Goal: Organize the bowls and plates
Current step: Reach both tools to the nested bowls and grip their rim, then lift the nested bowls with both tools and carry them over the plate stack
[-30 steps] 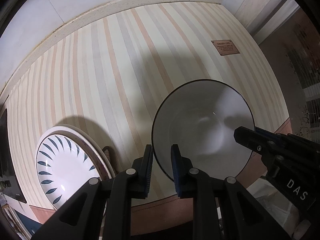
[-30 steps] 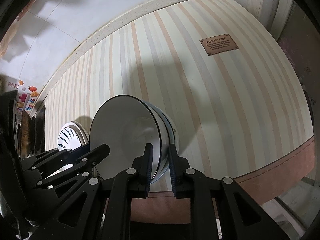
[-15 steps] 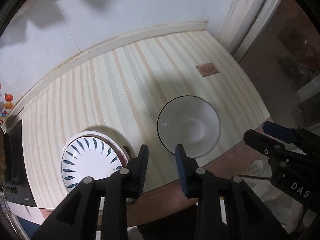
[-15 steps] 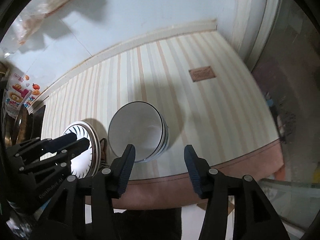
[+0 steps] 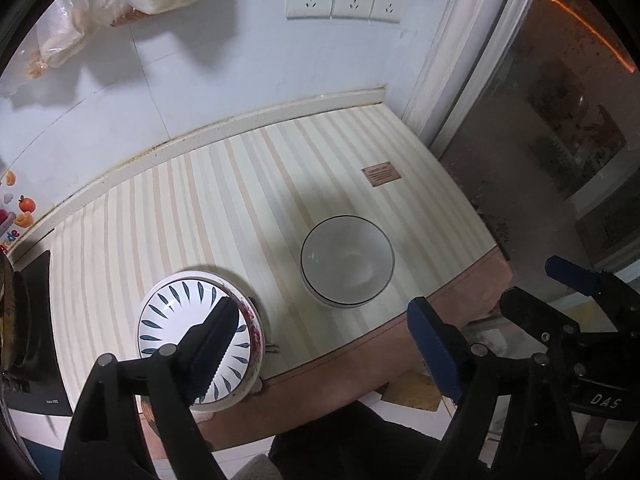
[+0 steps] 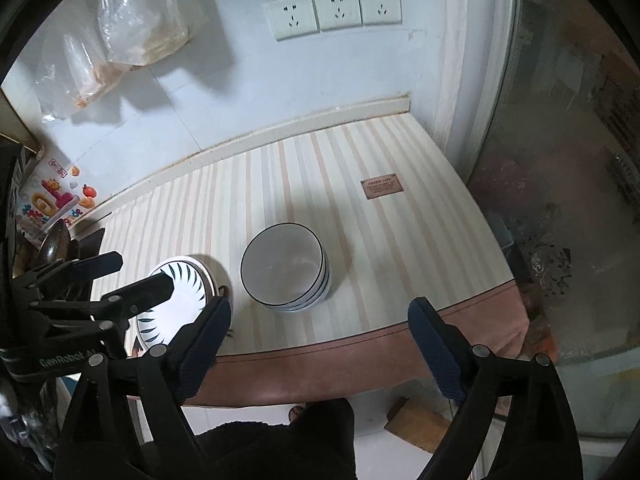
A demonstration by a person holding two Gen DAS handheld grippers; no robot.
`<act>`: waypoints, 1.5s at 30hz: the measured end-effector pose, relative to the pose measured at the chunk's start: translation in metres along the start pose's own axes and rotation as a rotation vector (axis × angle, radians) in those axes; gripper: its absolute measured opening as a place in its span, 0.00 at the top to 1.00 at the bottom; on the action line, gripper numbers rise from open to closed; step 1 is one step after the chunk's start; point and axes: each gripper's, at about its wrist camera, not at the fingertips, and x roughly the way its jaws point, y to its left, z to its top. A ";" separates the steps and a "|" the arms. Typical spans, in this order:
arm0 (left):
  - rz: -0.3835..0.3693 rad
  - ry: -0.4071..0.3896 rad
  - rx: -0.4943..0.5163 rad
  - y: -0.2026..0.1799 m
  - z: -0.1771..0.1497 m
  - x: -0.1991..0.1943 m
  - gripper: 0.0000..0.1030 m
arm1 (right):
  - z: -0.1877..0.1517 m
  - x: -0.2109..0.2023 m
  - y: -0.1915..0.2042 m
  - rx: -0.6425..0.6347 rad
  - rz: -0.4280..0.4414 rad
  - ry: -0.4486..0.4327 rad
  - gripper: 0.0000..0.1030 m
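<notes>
Both the left gripper (image 5: 320, 344) and the right gripper (image 6: 320, 340) are opening wide above the bowl stack (image 6: 286, 268), holding nothing. Left of this stack stand the plates (image 5: 196, 336). The sorting seems finished; next, perhaps, only check.

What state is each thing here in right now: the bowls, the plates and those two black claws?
Bowls: nested in one stack, upright, empty on top.
Plates: stacked beside the bowls, apart from them.
Left gripper: opening, nothing between its fingers.
Right gripper: opening, nothing between its fingers.
</notes>
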 end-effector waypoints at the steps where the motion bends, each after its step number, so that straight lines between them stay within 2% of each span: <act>1: -0.005 -0.005 -0.002 0.000 -0.001 -0.005 0.16 | -0.002 -0.005 0.000 0.001 -0.002 -0.008 0.10; 8: -0.025 -0.028 0.007 -0.004 -0.005 -0.020 0.16 | -0.006 -0.019 0.003 0.002 0.006 -0.032 0.08; 15: -0.019 0.011 -0.003 0.001 0.000 0.006 0.16 | -0.004 0.010 -0.003 0.022 0.037 0.029 0.08; 20: -0.024 0.074 -0.029 0.011 0.009 0.047 0.16 | 0.000 0.053 -0.016 0.097 0.126 0.072 0.08; 27: -0.106 0.203 -0.082 0.030 0.030 0.120 0.16 | 0.006 0.133 -0.037 0.188 0.230 0.141 0.08; 32: -0.150 0.300 -0.114 0.041 0.042 0.176 0.16 | 0.009 0.207 -0.048 0.218 0.268 0.238 0.08; 34: -0.163 0.334 -0.114 0.042 0.044 0.195 0.16 | 0.010 0.235 -0.049 0.222 0.308 0.281 0.08; 37: -0.201 0.403 -0.100 0.040 0.044 0.224 0.16 | 0.010 0.266 -0.048 0.219 0.342 0.332 0.08; 40: -0.218 0.452 -0.102 0.040 0.044 0.244 0.18 | 0.008 0.288 -0.048 0.229 0.379 0.379 0.08; 45: -0.247 0.486 -0.094 0.038 0.046 0.257 0.18 | 0.006 0.316 -0.046 0.241 0.456 0.410 0.08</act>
